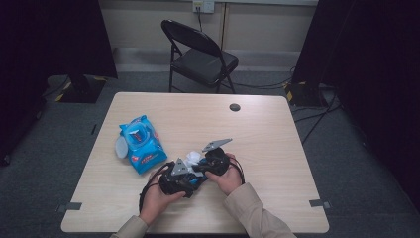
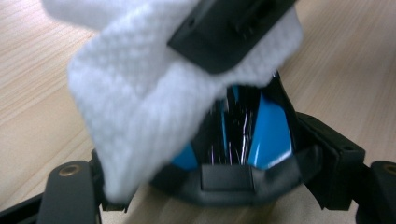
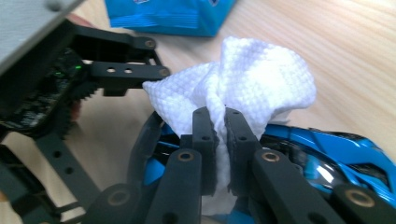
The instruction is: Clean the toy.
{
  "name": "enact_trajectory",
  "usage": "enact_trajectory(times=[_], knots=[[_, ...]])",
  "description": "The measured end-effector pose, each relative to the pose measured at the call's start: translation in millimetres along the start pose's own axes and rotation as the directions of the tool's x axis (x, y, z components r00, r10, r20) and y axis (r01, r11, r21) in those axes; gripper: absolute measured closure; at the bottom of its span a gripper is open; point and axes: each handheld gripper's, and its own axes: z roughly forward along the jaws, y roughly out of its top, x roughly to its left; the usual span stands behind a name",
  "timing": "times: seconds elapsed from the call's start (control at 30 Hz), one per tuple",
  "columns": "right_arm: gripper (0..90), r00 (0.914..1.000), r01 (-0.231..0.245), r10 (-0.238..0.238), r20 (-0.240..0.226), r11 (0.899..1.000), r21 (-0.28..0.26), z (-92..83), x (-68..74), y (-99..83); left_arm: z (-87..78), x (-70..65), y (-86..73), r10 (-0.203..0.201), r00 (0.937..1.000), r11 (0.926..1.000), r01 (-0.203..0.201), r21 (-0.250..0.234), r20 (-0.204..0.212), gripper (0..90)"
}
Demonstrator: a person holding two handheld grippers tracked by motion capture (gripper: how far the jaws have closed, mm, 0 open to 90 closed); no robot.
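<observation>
Two grippers meeting near the front middle of the table [image 1: 277, 148], just right of the blue wipes packet [image 1: 142, 144]. Right gripper [image 3: 217, 122] pinching a white wipe [image 3: 252, 84] hard between its jaws, pressed together on the bunched cloth, wipe billowing up and outward beyond the fingertips. Wipe lying directly over a glossy blue-and-black toy car [image 3: 336, 149], touching its top. Left gripper [image 2: 224, 186] clamping the toy car [image 2: 266, 135] from both sides, jaws spread wide around its body and bearing on it, car sitting between them, nose pointing away from the camera. Wipe [image 2: 135, 107] hanging in front of and above the car, draping down over its left part, with one black jaw of the right gripper pressing into the cloth at the top. Seen from above: left gripper [image 1: 185, 181] and right gripper [image 1: 210, 166] close together, wipe [image 1: 194, 157] showing white between them, both hands gripping from the near table edge, wipes packet lying just to the left of them, apart.
</observation>
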Motion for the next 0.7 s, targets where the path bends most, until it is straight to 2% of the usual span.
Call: enact_trajectory(times=[0.07, 0.23, 0.37, 0.47, 0.57, 0.63, 0.7], knots=[[85.4, 0.9999, 0.003, -0.002, 0.015, 1.0, -0.007, -2.3, -4.2, -0.4, 0.0, 0.0, 0.0, -0.001, 1.0, 1.0, 0.001, 0.001, 0.001, 23.8], [85.3, 0.9995, -0.028, 0.029, 0.015, 0.999, -0.024, -4.4, -10.1, -1.5, -0.1, 0.0, 0.0, 0.0, 1.0, 1.0, 0.0, 0.002, 0.001, 23.8], [85.3, 0.9966, -0.003, 0.004, 0.082, 1.0, -0.014, -7.8, -14.0, 1.0, -0.1, 0.0, -0.1, 0.0, 1.0, 1.0, 0.0, 0.001, 0.0, 23.9], [85.3, 0.9964, -0.049, 0.051, 0.068, 0.998, -0.029, -10.6, -25.3, -2.6, -0.2, 0.0, -0.1, 0.001, 1.0, 1.0, -0.001, 0.001, 0.0, 23.9], [85.3, 0.9919, -0.047, 0.049, 0.117, 0.999, -0.016, -12.6, -32.6, -6.0, -0.2, -0.2, -0.1, -0.001, 1.0, 1.0, 0.001, 0.001, 0.0, 23.9], [85.3, 0.991, -0.069, 0.071, 0.113, 0.997, -0.027, -13.6, -38.0, -8.5, -0.2, -0.3, -0.1, -0.002, 1.0, 1.0, 0.002, 0.001, -0.001, 23.9], [85.3, 0.9883, -0.075, 0.078, 0.131, 0.997, -0.027, -14.9, -42.6, -10.5, -0.2, -0.2, -0.1, -0.001, 1.0, 1.0, 0.001, 0.001, -0.002, 23.9]])
